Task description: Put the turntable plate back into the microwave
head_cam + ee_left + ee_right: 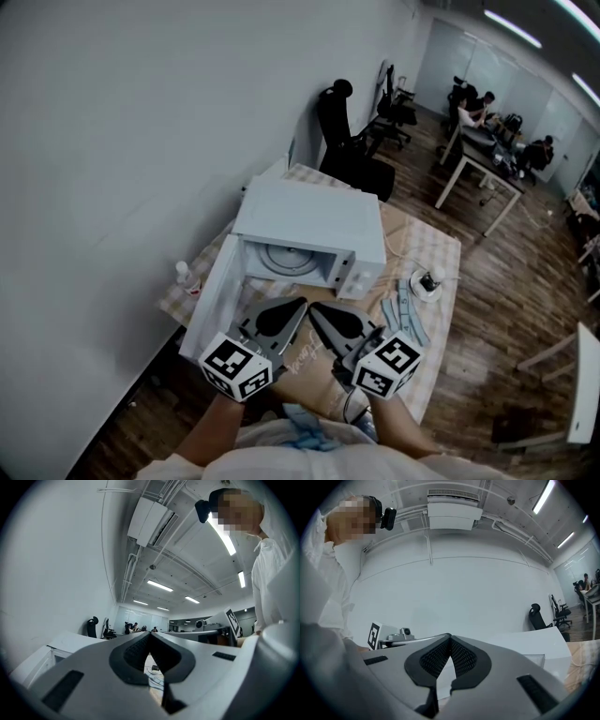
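1. Left gripper (303, 303): I see its jaws pressed together at the tips with nothing between them. It is held about level, just in front of the microwave opening.
2. Right gripper (313, 307): its jaws are also pressed together and hold nothing. Its tip sits just beside the left gripper's tip, and the two form a shallow V.
3. Microwave (309, 220): a white box standing on the table (436, 248), which has a checked cloth over it.
4. Door (214, 298): swung fully open to the left of the cavity.
5. Turntable plate (286, 258): round and pale, lying flat on the cavity floor inside the microwave. It is apart from both grippers.
6. Small bottle (184, 274): upright at the table's left edge, beside the door.
7. Small white dish (427, 284): on the cloth to the right of the microwave. I cannot make out what is in it.
8. Black office chair (339, 127): behind the table, against the wall.
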Demonstrator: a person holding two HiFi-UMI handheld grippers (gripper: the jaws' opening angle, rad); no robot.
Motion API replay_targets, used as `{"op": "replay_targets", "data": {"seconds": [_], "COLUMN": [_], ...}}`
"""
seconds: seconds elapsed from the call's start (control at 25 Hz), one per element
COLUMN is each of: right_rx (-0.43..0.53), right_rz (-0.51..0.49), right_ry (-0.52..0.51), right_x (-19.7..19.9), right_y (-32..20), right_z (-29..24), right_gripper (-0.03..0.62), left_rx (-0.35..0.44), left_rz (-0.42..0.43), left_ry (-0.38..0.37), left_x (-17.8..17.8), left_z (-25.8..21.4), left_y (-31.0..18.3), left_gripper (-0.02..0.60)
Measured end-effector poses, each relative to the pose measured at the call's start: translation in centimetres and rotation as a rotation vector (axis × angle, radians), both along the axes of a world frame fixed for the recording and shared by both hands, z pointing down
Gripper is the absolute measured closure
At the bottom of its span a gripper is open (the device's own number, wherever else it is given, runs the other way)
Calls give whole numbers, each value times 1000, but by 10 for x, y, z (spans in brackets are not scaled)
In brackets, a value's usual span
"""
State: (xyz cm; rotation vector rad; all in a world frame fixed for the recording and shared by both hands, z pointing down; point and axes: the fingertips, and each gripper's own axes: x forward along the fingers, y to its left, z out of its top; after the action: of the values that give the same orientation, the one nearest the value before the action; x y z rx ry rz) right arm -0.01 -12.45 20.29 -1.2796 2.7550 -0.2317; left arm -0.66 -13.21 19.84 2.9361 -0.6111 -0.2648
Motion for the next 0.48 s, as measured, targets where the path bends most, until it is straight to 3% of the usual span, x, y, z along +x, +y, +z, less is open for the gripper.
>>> {"op": "replay_targets", "data": {"seconds": [0.48], "right_rx": [1], "right_rz": [11], "right_ry": [10], "right_x": [3], "right_y": [-3], "right_z": [-3], "right_gripper": [563], "left_rx": [2], "left_rz": [23], "left_ry": [8], "left_x": [4], "left_z": [-2], "left_y": [-3], "left_gripper": [581]}}
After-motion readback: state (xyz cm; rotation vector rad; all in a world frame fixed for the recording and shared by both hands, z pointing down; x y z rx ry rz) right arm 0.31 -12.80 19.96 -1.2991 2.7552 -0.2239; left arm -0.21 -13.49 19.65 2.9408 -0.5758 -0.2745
